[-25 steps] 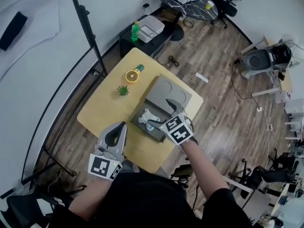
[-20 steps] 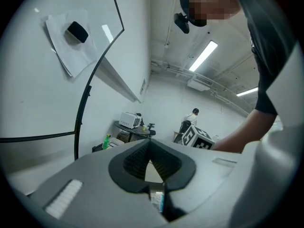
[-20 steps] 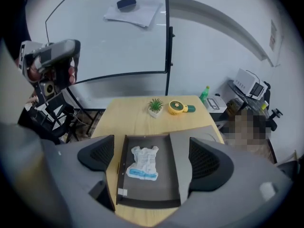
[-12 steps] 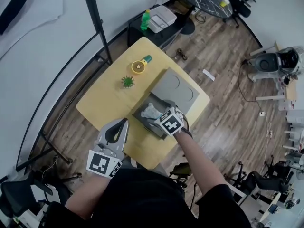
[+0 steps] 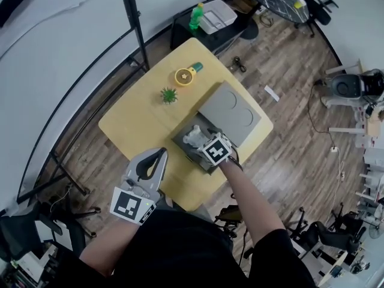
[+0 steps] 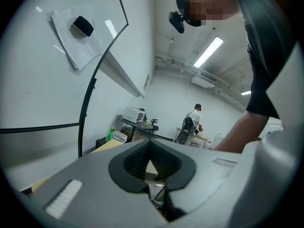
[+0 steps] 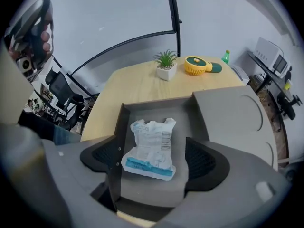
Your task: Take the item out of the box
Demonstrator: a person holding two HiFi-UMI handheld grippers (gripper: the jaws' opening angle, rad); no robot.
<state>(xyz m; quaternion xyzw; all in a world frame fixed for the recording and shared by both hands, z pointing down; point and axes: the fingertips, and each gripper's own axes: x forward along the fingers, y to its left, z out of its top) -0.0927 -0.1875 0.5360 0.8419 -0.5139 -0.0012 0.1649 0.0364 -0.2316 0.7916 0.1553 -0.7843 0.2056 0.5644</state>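
The left gripper (image 5: 159,155) hovers over the near-left edge of the worktop (image 5: 135,122) with its jaws clenched together on nothing, in the same posture as a second ago. A small potted plant (image 5: 168,95) stands toward the middle of the worktop, and a round yellow container (image 5: 184,77) stands beyond it, nearer the far corner. The open grey box (image 7: 190,120) sits along the near-right edge. The white-and-blue packet (image 7: 151,147) lies flat on the box floor. The right gripper (image 7: 154,158) has come down closer over the box than a second ago. Its jaws stand apart and are closing, with the packet between them and the pads (image 7: 203,160) not yet pressing it. The box lid (image 5: 231,110) lies open toward the right corner.
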